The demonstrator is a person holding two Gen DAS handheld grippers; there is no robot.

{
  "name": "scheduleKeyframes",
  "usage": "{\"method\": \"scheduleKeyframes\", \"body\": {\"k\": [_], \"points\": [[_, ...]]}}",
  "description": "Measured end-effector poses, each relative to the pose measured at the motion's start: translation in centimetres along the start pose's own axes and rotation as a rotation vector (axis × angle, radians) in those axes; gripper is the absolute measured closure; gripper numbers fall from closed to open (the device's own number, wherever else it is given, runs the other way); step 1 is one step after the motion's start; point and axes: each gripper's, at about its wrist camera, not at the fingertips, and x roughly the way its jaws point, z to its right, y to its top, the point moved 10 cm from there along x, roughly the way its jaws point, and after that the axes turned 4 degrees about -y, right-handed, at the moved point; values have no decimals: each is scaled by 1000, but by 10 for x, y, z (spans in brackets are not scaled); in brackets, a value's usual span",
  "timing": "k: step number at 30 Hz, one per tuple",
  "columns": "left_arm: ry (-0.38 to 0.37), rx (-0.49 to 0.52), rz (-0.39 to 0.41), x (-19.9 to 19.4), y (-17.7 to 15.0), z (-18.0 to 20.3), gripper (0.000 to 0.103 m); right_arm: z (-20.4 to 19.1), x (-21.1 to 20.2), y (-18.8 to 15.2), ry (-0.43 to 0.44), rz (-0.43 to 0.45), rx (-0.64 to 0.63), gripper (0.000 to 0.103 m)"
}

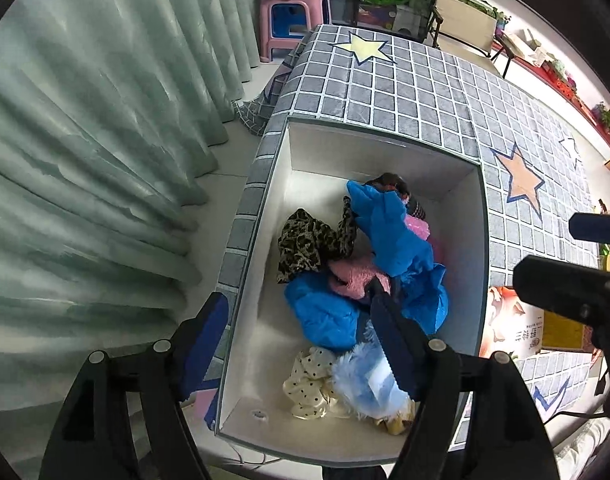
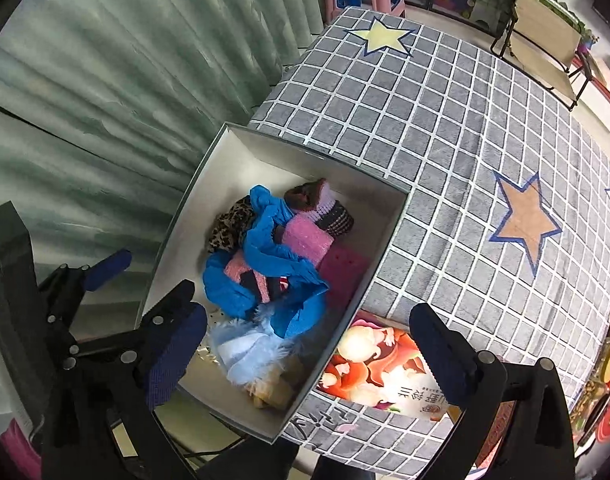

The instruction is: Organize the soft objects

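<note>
The white box (image 1: 385, 160) sat at the curtain-side edge of the grey checked cloth (image 1: 425, 80) and served as landmark. Inside it, left to right: leopard-print fabric (image 1: 309, 240) against the left wall, blue cloth (image 1: 389, 232) draped across the middle over a pink knit piece (image 1: 353, 276), and a pink ribbed item (image 2: 309, 236) with a dark striped one (image 2: 339, 218) toward the right wall; nearest the grippers lay a cream polka-dot piece (image 1: 309, 388) and a pale blue fluffy item (image 1: 365, 380). Judgement: collection largely done, but the contents were heaped, not sorted. Left gripper (image 1: 305, 344) hung over the box's left wall, jaws apart, nothing held. Right gripper (image 2: 305, 356) hung over the box's near right corner, jaws wide, empty. A printed carton (image 2: 385, 372) lay just right of the box; a pink stool (image 1: 293, 20) stood well beyond it. The box walls may crowd a reach.
</note>
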Motion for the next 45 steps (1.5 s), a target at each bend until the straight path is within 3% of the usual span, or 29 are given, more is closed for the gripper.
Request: {"method": "scheduleKeyframes", "body": {"k": [6,45], "points": [[21,-11,8,-5,-5,-6,26,2,-4,-7,-19,5,17,1],[-38,-9,-38,-3,-39,-2,25,-11,-2,-23,-23,-25,28,1]]}}
